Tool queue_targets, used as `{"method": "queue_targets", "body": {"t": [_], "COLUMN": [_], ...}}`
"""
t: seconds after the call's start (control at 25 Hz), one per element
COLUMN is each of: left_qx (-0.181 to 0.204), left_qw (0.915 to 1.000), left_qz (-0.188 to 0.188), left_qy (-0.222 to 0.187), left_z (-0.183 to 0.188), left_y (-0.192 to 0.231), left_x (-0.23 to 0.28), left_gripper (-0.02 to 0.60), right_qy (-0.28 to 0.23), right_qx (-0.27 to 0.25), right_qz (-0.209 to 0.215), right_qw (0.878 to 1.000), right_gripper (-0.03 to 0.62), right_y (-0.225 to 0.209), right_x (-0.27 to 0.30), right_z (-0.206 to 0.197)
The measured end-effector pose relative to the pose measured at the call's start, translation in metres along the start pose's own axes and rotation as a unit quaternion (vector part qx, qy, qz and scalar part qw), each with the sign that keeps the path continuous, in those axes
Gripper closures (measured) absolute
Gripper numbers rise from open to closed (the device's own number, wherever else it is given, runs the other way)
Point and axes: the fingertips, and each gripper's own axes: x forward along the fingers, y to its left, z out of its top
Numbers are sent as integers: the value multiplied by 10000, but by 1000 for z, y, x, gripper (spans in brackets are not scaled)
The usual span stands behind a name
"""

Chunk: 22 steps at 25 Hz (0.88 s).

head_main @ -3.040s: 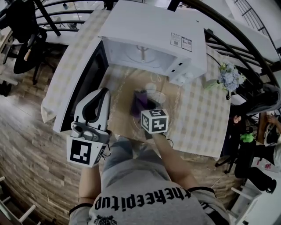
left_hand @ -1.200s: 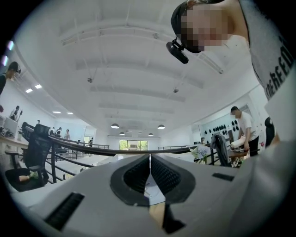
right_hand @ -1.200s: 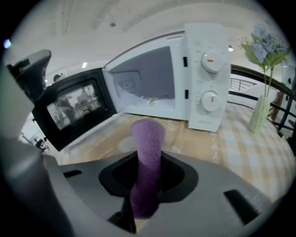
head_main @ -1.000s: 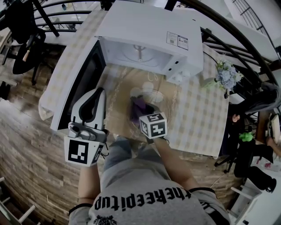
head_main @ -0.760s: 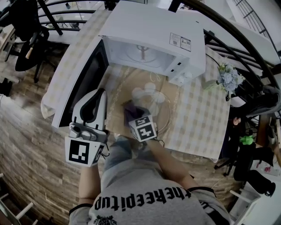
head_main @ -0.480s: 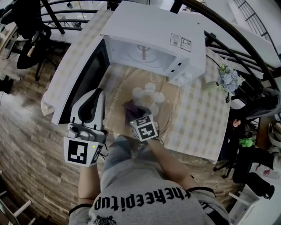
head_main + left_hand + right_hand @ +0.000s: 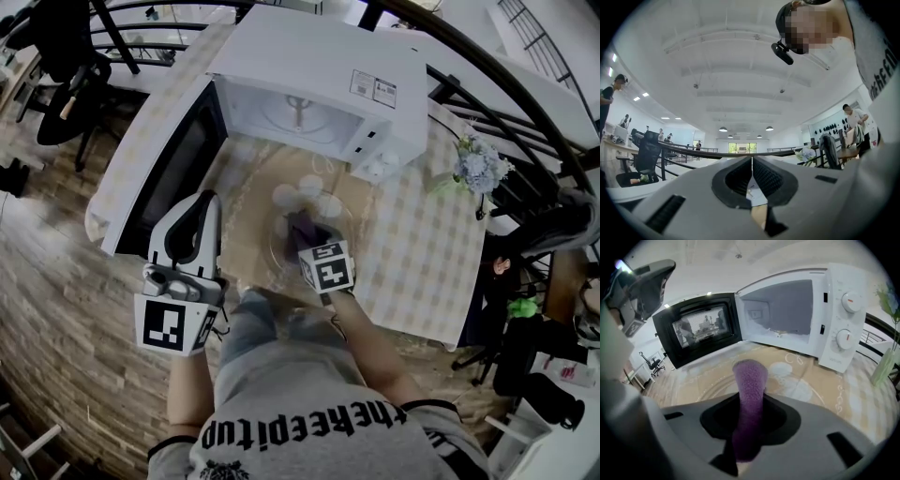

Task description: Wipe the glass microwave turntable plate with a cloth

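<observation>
The glass turntable plate (image 7: 349, 228) lies flat on the beige table mat in front of the open microwave (image 7: 314, 89). My right gripper (image 7: 309, 236) is over the plate's middle, shut on a purple cloth (image 7: 303, 225). In the right gripper view the cloth (image 7: 750, 380) sticks out between the jaws, above the plate's rim (image 7: 708, 386). My left gripper (image 7: 203, 201) is held off the table's left edge, away from the plate. In the left gripper view it (image 7: 752, 164) points up at the ceiling, jaws pressed together with nothing between them.
The microwave door (image 7: 178, 164) hangs open to the left, and its cavity (image 7: 787, 310) shows no plate inside. A vase of flowers (image 7: 475, 169) stands at the table's right. An office chair (image 7: 56, 47) and railings lie beyond the table.
My right gripper has carried the purple cloth from the plate's near left part back to its middle. The left gripper has stayed where it was.
</observation>
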Motion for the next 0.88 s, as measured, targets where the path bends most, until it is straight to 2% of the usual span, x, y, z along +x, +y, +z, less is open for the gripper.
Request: {"method": "queue_targets", "body": {"t": [0.64,0.88], "left_qx": [65,83], "left_qw": [9999,9999], "left_qz": [93,78], "left_qy": [-37,-59], "left_z": [6,7], "left_y": [-36,-43], "left_x": [-3,-3], "left_gripper": [571,571], "right_qy": [4,-26], "right_qx": [333,438], "right_qz": [-663,-821], "right_qw": [9972,9957], "right_gripper": [484,484], "right_y": [-94,-116], "right_x": [-38,-49], "right_z": [-31,-41]}}
